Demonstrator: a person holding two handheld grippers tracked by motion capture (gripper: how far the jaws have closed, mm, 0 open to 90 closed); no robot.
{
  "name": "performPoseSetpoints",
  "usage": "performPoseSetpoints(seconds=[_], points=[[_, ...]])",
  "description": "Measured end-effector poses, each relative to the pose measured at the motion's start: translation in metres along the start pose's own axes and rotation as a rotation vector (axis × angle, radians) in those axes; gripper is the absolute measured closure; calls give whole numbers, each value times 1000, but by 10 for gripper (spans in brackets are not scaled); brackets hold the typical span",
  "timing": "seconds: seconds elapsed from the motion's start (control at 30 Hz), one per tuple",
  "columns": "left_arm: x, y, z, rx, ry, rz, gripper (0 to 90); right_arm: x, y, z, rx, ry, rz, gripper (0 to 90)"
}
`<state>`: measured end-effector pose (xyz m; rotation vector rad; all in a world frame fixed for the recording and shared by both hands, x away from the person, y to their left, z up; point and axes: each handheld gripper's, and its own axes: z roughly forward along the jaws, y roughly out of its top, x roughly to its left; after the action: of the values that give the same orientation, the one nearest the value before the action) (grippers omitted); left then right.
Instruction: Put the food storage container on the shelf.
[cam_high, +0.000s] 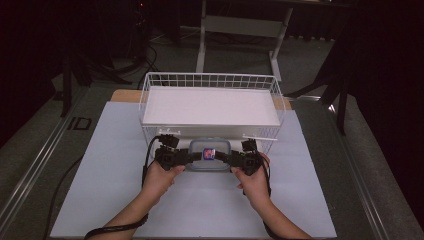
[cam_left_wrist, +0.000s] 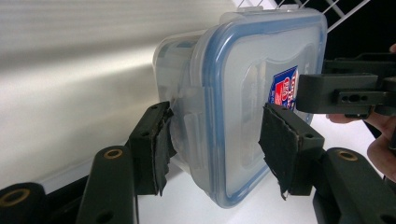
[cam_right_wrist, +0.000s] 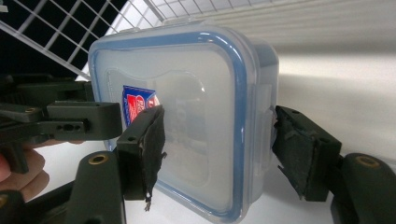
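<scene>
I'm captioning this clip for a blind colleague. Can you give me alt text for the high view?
Two hand-held grippers, left and right, grip a clear lidded box from either side on a white table. Just behind it stands a white wire basket holding a white board.

White wire basket (cam_high: 150, 100) sits at the far edge of the table, w/ a flat white board (cam_high: 210, 105) lying inside it. Pale sheet (cam_high: 100, 165) covers most of the tabletop. Behind the table there's a metal stand (cam_high: 240, 30) on the dark floor, cables near it on the left.
</scene>
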<state>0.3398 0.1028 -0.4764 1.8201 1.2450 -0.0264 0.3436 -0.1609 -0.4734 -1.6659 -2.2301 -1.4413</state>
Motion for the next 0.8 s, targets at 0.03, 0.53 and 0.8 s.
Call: performPoseSetpoints(seconds=[0.03,0.53,0.8], points=[[3,-1,3,5,-3,-5,450,-1,0,2,5,-7,2,357],[20,7,30,54,21,-11,439,-23,-1,27,13,-22,49,354],[21,7,33,14,4,30,416,-30,2,32,-10,-9,50,339]])
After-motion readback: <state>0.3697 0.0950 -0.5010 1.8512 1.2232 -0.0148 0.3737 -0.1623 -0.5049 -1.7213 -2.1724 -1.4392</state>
